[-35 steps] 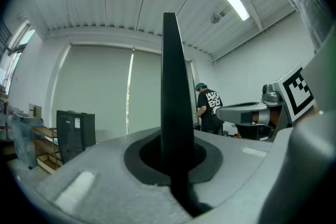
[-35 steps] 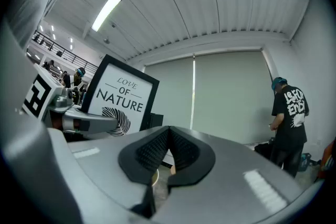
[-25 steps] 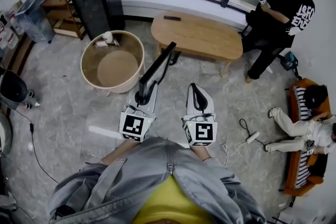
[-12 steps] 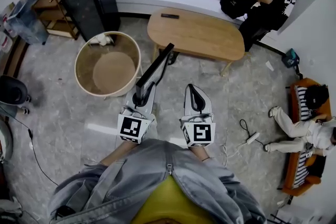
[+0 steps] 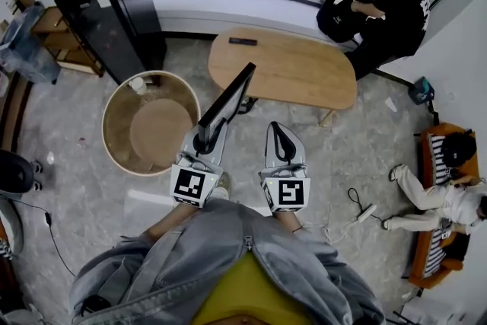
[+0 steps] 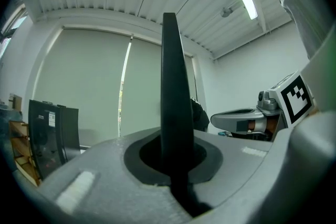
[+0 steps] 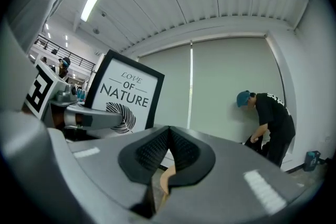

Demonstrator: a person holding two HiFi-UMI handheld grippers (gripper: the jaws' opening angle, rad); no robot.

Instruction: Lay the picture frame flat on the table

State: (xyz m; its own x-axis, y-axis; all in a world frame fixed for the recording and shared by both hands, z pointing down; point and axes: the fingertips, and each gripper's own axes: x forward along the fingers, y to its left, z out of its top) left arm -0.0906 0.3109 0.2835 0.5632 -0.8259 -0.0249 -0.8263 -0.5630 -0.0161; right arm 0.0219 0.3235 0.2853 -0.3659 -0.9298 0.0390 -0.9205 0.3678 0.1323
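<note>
- Left gripper (image 5: pixel 204 139): I read the jaws as clamped on the lower edge of the picture frame. In its own view the frame stands upright and edge-on between the pads.
- Picture frame (image 5: pixel 227 97): black-rimmed and held upright in the air, with the floor below it. In the head view its top corner overlaps the near edge of the table at the left end, and no part of it rests on the table. The right gripper view shows its face: a white sheet printed "LOVE OF NATURE" above a dark leaf-like motif.
- Right gripper (image 5: pixel 280 132): the jaws are closed together with nothing between them. It is level with the left gripper, just beside it, and apart from the frame.
- Table (image 5: pixel 304 76): an oval of light wood, ahead of both grippers.
- Small dark flat object (image 5: pixel 243 41): it lies near the table's far edge toward the left end. I cannot tell what it is.
- Round wooden tub (image 5: pixel 148 125): it stands on the floor to the left of the table.
- Black cabinet (image 5: pixel 110 7): it stands against the far wall, behind the tub.
- Person in a black top (image 5: pixel 392 0): bent over a dark bag beyond the table's far right end.
- Orange sofa (image 5: pixel 434 255): at the right edge, with a second person lying on it.
- White power strip (image 5: pixel 365 211): on the floor, between the right gripper and the sofa.
</note>
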